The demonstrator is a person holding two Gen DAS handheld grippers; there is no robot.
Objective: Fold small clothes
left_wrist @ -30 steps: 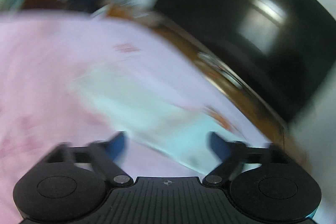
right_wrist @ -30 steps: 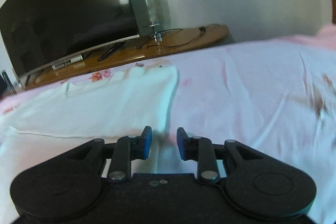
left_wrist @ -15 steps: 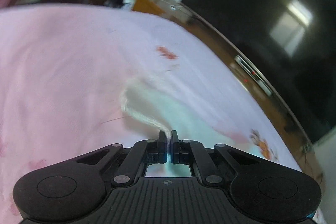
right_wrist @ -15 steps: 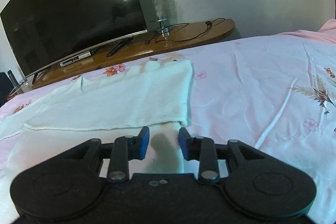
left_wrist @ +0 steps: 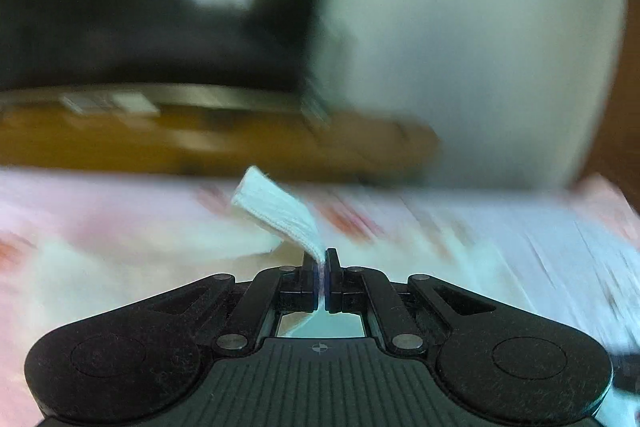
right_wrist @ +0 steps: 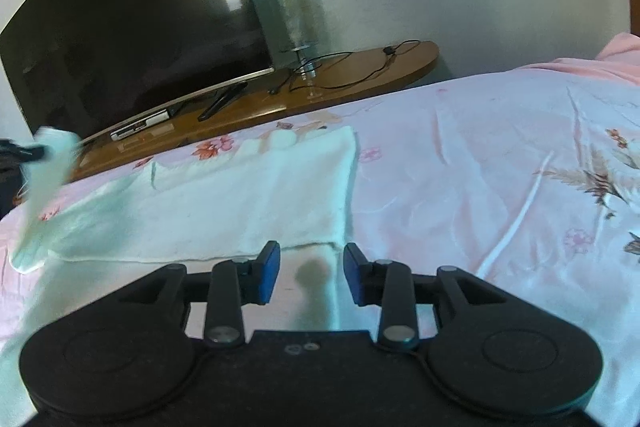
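A small white garment (right_wrist: 224, 203) lies partly folded on the pink floral bedsheet (right_wrist: 500, 195). My left gripper (left_wrist: 321, 259) is shut on the garment's hemmed end (left_wrist: 280, 211), which sticks up above the jaws. In the right wrist view that lifted end (right_wrist: 48, 163) rises blurred at the far left, held by the left gripper (right_wrist: 24, 151). My right gripper (right_wrist: 311, 269) is open and empty, low over the garment's near edge.
A wooden TV stand (right_wrist: 280, 99) runs along the far side of the bed, with a large dark TV (right_wrist: 132, 27), a glass lamp (right_wrist: 296, 27), cables and a remote. A white wall is behind.
My left gripper closed on the garment's end, then lifted it and swung right toward the garment's middle. My right gripper stayed open and nearly still.
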